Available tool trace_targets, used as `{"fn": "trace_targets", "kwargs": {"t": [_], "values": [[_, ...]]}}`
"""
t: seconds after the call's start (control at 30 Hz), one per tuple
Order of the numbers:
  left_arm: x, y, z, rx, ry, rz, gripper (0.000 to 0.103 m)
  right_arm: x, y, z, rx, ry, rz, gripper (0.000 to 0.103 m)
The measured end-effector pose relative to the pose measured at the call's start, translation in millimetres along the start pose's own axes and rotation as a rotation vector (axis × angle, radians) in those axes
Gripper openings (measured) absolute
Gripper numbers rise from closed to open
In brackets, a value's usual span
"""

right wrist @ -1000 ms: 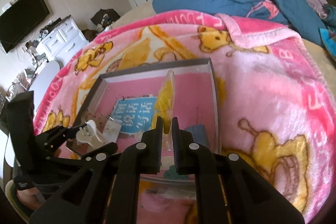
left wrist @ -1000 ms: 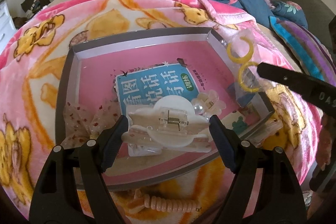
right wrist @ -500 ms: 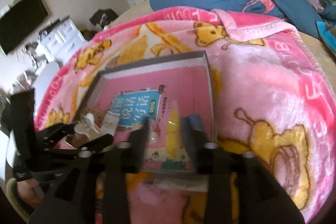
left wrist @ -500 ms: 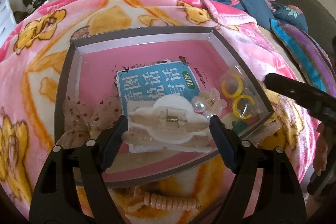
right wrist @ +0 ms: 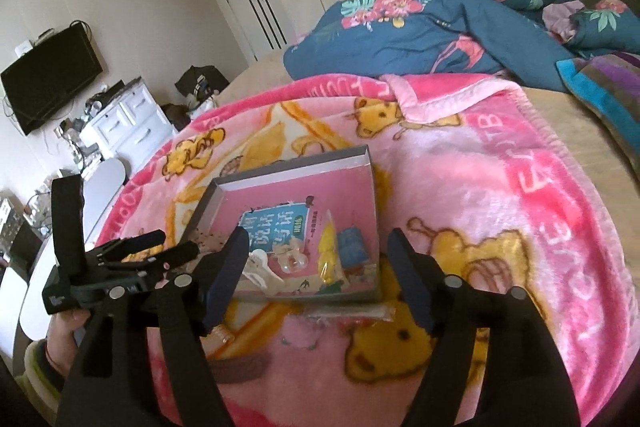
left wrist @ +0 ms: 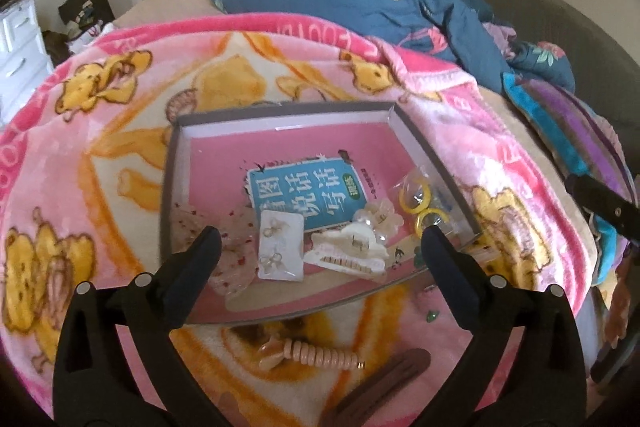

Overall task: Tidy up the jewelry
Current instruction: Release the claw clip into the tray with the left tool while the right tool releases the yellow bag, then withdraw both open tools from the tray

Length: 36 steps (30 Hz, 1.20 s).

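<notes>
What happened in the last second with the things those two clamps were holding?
Both let go. The left gripper dropped the white hair claw into the grey box and drew back, jaws opening. The right gripper released the bagged yellow rings there too. The box and blanket stayed put.

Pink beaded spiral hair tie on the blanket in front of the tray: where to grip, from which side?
Grip the pink beaded hair tie across its narrow middle, coming from above. It lies flat and lengthwise on the blanket near the tray, so fingers should straddle its short width. The brown hair clip sits close beside it; stay clear.
</notes>
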<state>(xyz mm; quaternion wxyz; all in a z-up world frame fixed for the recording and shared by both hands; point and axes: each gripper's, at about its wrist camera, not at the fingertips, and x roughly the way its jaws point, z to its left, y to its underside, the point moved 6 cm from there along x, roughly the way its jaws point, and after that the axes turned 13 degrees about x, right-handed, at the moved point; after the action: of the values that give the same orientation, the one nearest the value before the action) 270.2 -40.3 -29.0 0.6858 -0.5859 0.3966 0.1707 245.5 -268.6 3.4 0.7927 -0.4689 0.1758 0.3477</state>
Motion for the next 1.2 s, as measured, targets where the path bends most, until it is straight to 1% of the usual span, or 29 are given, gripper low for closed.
{"fn": "trace_targets", "kwargs": {"t": [0.2, 0.33, 0.43, 0.7, 0.9, 1.2], "values": [[-36.1, -0.9, 7.3, -0.019, -0.021, -0.046, 0.093, -29.0, 1.7, 6.4, -0.008, -0.016, -0.039, 0.074], [-61.5, -0.5, 11.2, -0.030, -0.039, -0.079, 0.093, -47.6, 4.9, 12.9, -0.014, -0.030, -0.054, 0.075], [-76.8, 0.2, 11.2, -0.033, -0.055, -0.093, 0.093, -60.9, 8.1, 17.3, -0.019, -0.038, -0.067, 0.078], [-114.0, 6.4, -0.1, -0.007, -0.080, -0.134, 0.093, -95.1, 14.8, 28.1, -0.037, -0.056, -0.104, 0.083], [-128.9, 16.7, -11.1, 0.017, -0.105, -0.141, 0.094, -114.4, 23.8, 32.4, -0.056, -0.067, -0.109, 0.085], [-136.8, 36.9, -28.5, 0.055, -0.130, -0.126, 0.094, -126.8, 42.4, 31.7, -0.077, -0.065, -0.106, 0.087]]}}
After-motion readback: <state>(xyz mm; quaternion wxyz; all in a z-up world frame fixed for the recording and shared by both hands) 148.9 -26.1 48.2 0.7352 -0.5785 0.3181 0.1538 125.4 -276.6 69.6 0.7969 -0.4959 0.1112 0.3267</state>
